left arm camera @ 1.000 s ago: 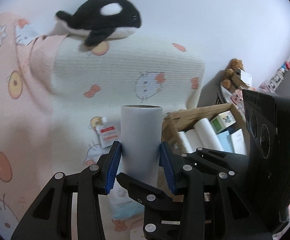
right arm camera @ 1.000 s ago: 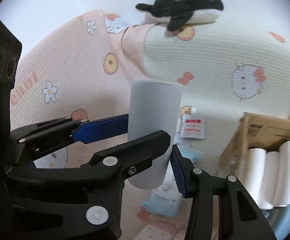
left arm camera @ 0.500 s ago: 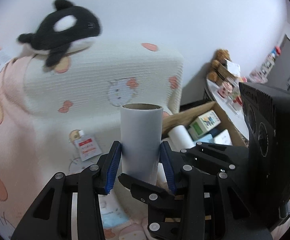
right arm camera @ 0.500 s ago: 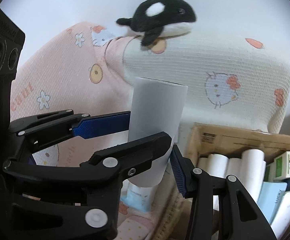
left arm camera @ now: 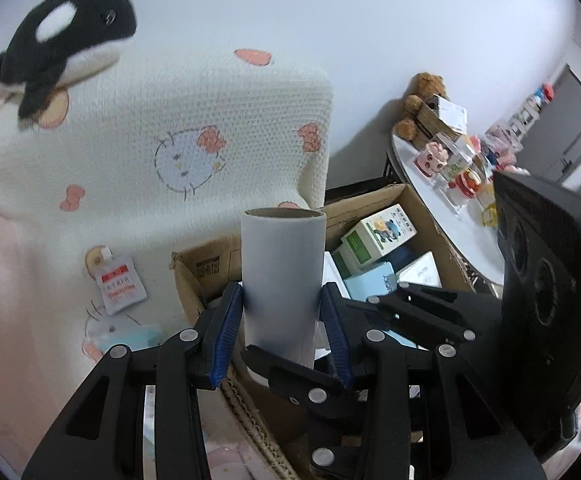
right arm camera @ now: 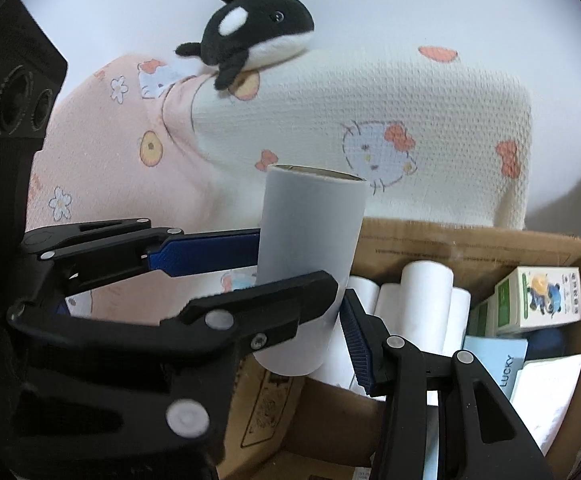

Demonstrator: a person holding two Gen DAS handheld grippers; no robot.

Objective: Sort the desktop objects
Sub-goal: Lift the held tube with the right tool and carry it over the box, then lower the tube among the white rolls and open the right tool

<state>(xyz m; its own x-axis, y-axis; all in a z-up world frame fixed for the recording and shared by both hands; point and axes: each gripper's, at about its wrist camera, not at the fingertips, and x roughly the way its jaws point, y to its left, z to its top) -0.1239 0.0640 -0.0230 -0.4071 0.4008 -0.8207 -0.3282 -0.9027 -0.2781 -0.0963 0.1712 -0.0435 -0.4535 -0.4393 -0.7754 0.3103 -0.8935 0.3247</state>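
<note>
Paper roll (left arm camera: 282, 280) now over cardboard box (right arm camera: 470, 240), earlier over blanket; both hand-held grippers pinching it.

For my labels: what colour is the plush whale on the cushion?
The plush whale is black with white patches and a white belly; the right wrist view shows it best.
</note>
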